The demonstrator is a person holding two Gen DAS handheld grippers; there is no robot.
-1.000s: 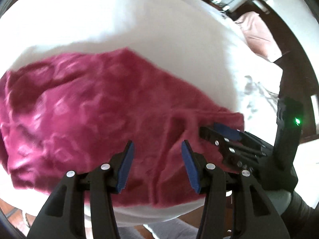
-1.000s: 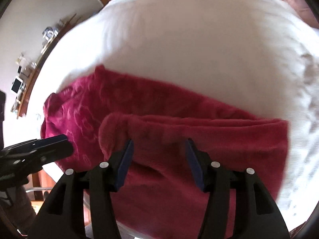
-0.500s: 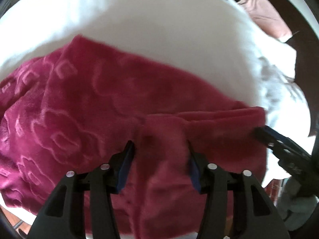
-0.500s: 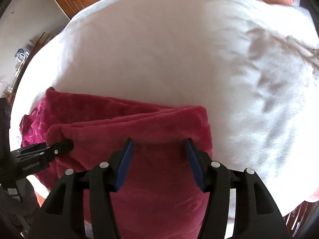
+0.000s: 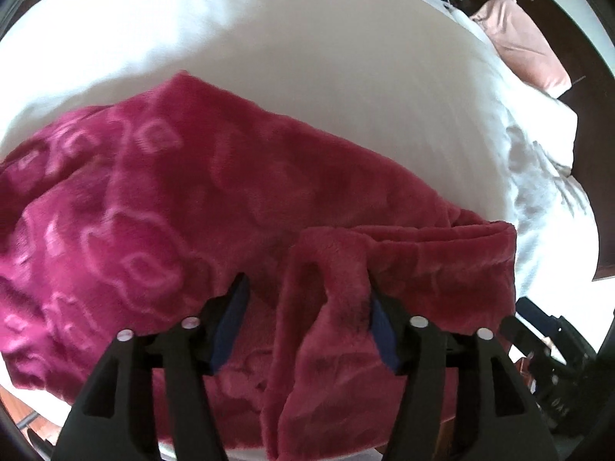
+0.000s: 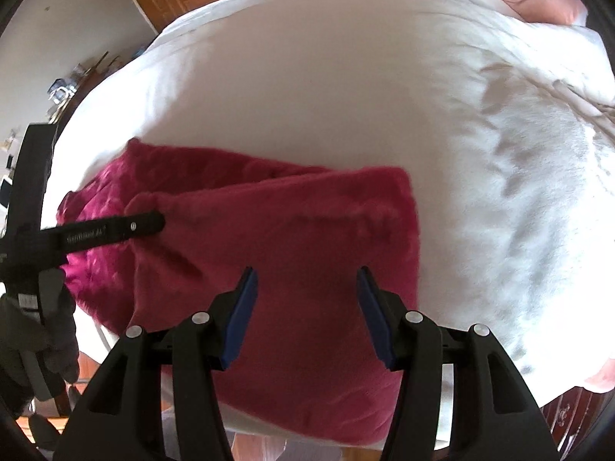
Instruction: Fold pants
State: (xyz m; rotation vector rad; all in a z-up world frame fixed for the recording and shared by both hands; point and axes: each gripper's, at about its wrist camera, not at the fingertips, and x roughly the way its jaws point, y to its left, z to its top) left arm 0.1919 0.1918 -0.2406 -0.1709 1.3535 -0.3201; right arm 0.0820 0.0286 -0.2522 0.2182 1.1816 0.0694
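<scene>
pants lower half of frame on the white bed, one end doubled over | left gripper jaws wide, straddling a raised fold | right gripper wide above cloth, gripping nothing

The left black two-finger gripper with blue pads has its jaws spread apart. The right black two-finger gripper with blue pads is likewise spread wide. A dark-gloved hand grips the left gripper's handle.
</scene>
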